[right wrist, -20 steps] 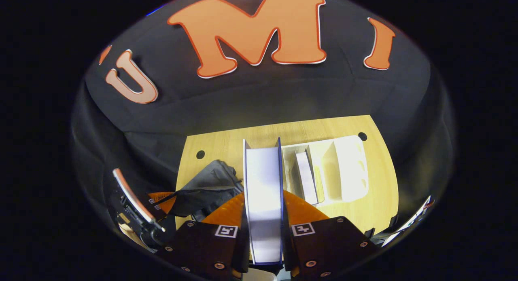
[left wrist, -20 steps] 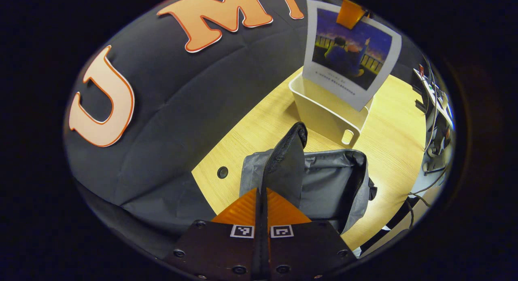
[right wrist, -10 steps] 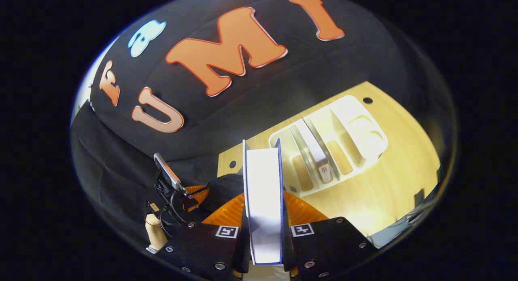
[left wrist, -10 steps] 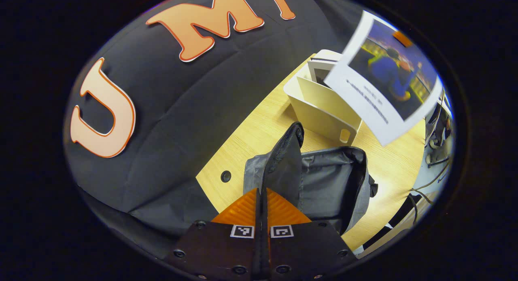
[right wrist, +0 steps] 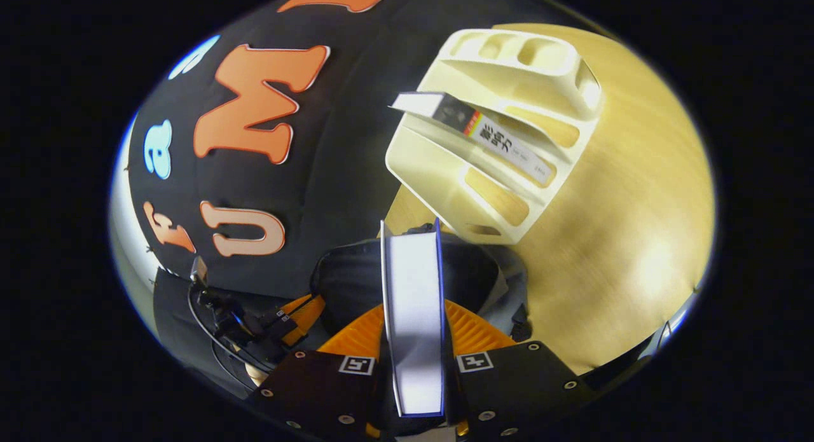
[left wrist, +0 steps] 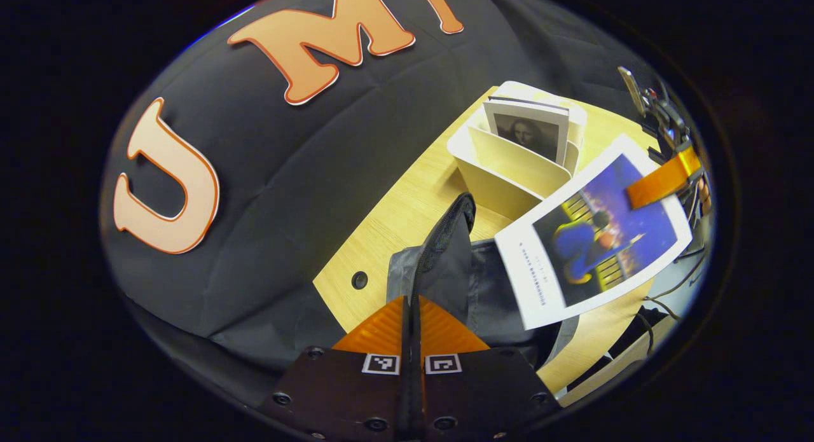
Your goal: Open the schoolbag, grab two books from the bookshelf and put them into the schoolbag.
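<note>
My left gripper is shut on the lifted flap of the grey schoolbag, holding the bag's mouth open. My right gripper is shut on a book with a blue cover; in the left gripper view that book hangs tilted just above the open bag, with the right gripper at its top edge. A second book stands in the cream bookshelf behind the bag. In the right gripper view the bookshelf and that book lie beyond the bag.
The bag and shelf stand on a light wooden table with a cable hole near the black cloth wall. Cables and equipment sit past the table's right edge. The left gripper with a hand is at the lower left of the right gripper view.
My right gripper has carried the blue-covered book down and towards the bag, turning it as it went. It now hangs over the bag's mouth. The left gripper has kept hold of the flap.
</note>
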Demonstrator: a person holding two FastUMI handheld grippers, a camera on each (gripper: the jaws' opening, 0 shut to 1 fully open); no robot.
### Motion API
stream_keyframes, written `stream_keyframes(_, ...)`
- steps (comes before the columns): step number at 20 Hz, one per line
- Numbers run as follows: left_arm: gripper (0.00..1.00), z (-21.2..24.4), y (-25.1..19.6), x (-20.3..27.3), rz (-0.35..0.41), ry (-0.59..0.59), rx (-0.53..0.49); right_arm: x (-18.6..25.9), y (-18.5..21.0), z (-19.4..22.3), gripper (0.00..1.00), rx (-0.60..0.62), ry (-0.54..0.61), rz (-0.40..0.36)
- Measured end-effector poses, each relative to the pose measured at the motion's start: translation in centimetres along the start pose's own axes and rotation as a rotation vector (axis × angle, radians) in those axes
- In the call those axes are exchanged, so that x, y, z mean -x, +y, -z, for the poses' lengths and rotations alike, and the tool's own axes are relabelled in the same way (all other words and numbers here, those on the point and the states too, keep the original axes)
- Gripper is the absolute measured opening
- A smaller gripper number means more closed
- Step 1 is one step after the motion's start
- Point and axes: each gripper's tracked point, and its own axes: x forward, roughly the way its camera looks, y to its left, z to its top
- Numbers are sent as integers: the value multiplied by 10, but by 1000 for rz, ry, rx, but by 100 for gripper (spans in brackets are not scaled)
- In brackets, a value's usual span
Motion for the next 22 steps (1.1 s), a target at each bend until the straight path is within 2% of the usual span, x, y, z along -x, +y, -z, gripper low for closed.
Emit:
stream_keyframes(3, 1, -3, -2, 4, 2, -6, -6, -44, -18, 11, 33, -19, 3, 25)
stream_keyframes(7, 1, -5, -3, 8, -8, -9, -35, -97, -13, 17, 32, -72, -14, -13)
stream_keyframes(9, 1, -6, -9, 8, 11, -11, -15, -115, -10, 17, 33, -84, -38, -22)
stream_keyframes(16, 1, -11, -5, 10, -3, -15, -48, -141, 6, 36, 33, -40, -78, -28)
stream_keyframes(22, 1, -12, -12, 16, 7, -30, -79, -175, 21, 40, 33, -65, -141, -13)
